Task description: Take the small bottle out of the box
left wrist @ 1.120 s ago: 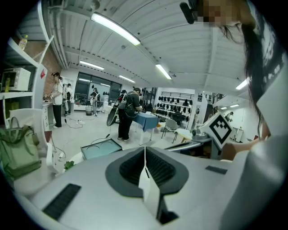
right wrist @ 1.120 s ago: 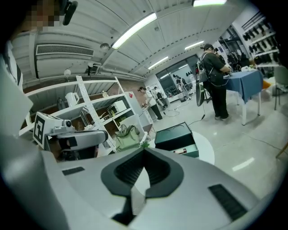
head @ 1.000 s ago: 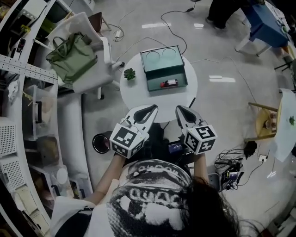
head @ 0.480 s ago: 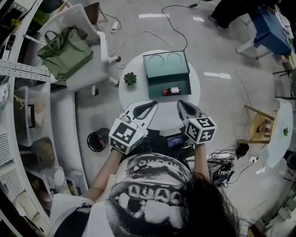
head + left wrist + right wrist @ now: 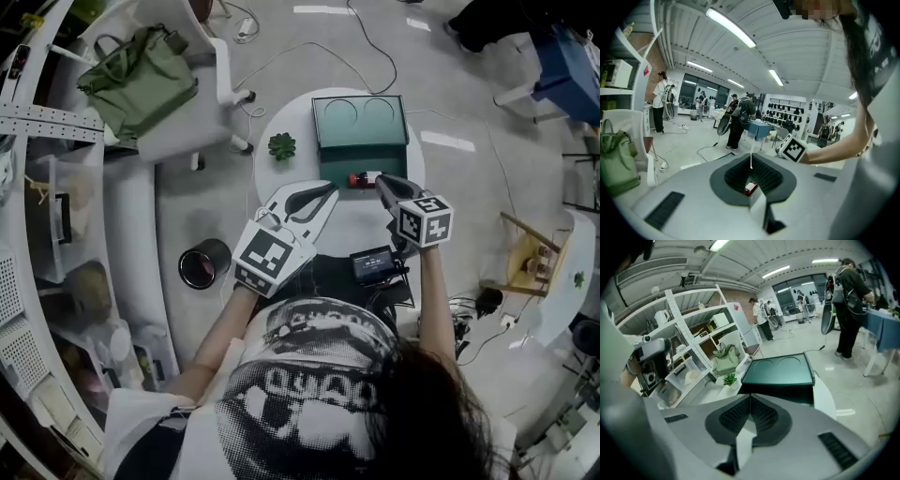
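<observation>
An open dark green box (image 5: 362, 141) stands on the round white table (image 5: 281, 173), and its lid (image 5: 780, 369) fills the middle of the right gripper view. The small bottle (image 5: 364, 178), with a red cap and a white label, lies on its side at the box's near edge. My right gripper (image 5: 382, 181) is shut and empty, its tip right beside the bottle's right end. The jaws hide the bottle in the right gripper view. Over the table's near left part, my left gripper (image 5: 329, 191) is shut with nothing in it. The right gripper's marker cube (image 5: 793, 149) shows in the left gripper view.
A small green plant (image 5: 281, 145) sits on the table left of the box. A green bag (image 5: 139, 80) lies on a white chair at the left, by the shelves. On the floor are a black round bin (image 5: 203, 263) and cables. A small screen device (image 5: 375, 264) sits below the right gripper.
My right gripper has reached forward from the table's near edge to the box's front, up to the bottle. The left gripper has edged forward a little. Both stay shut.
</observation>
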A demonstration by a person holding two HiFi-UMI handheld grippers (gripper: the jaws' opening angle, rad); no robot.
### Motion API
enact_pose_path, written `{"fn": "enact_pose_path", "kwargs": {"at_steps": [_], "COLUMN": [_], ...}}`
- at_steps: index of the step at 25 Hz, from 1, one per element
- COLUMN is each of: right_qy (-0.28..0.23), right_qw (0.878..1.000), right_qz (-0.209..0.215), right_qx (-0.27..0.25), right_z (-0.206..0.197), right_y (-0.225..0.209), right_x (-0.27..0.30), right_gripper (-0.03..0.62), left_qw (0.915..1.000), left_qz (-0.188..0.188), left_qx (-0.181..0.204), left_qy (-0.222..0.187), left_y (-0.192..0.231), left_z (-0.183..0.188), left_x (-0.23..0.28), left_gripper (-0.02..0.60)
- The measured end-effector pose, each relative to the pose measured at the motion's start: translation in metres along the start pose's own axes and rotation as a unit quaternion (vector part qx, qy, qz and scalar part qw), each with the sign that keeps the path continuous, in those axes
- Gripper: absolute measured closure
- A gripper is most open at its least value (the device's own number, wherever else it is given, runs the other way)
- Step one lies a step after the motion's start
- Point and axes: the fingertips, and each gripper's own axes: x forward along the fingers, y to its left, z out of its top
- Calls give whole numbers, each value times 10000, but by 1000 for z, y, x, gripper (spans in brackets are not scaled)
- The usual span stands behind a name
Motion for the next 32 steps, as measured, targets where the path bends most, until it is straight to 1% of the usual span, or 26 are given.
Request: {"fn": "enact_pose_path", "kwargs": {"at_steps": [3, 6, 8, 11, 15, 18, 20, 23, 26, 29, 31, 32], "right_qy": [423, 828, 1166, 1730, 2301, 2641, 2875, 3172, 3405, 3591, 3649, 3650], "right_qw": [9984, 9935, 9870, 9700, 9412, 9143, 8922, 8548, 8230, 8023, 7920, 7888], "right_qz": [176, 340, 552, 880, 1313, 1633, 1864, 2152, 2396, 2587, 2636, 2647], "right_qx": [-339, -708, -953, -1463, -2097, -2601, -2943, -3499, -3863, -4005, -4125, -4178], "right_z": [-7, -10, -13, -20, -28, -33, -38, -46, -54, -61, -63, -63], "right_y": [-10, -19, -24, -36, -47, -45, -42, -42, -42, -41, -39, -39], "right_x": [17, 29, 36, 47, 55, 63, 67, 72, 74, 74, 74, 75], "right_gripper": [591, 572, 559, 535, 501, 487, 478, 461, 462, 461, 459, 454], "left_qw": [9999, 9996, 9987, 9954, 9868, 9793, 9745, 9659, 9568, 9473, 9415, 9389], "left_qz": [84, 213, 417, 834, 1407, 1782, 1997, 2336, 2650, 2938, 3100, 3169], "left_qx": [-95, -178, -299, -466, -792, -958, -1015, -1113, -1185, -1255, -1294, -1313], "left_qy": [-12, -17, -24, -15, -100, -111, -91, -123, -177, -243, -273, -288], "left_y": [5, 9, 11, 15, 14, 8, 4, -3, -8, -14, -17, -19], "left_z": [0, 0, -1, -4, -6, -11, -14, -16, -16, -18, -20, -20], "left_x": [1, 1, 0, 2, 4, 1, 0, 0, -3, -9, -12, -13], "left_gripper": [565, 565, 565, 565, 565, 565, 565, 565, 565, 565, 565, 565]}}
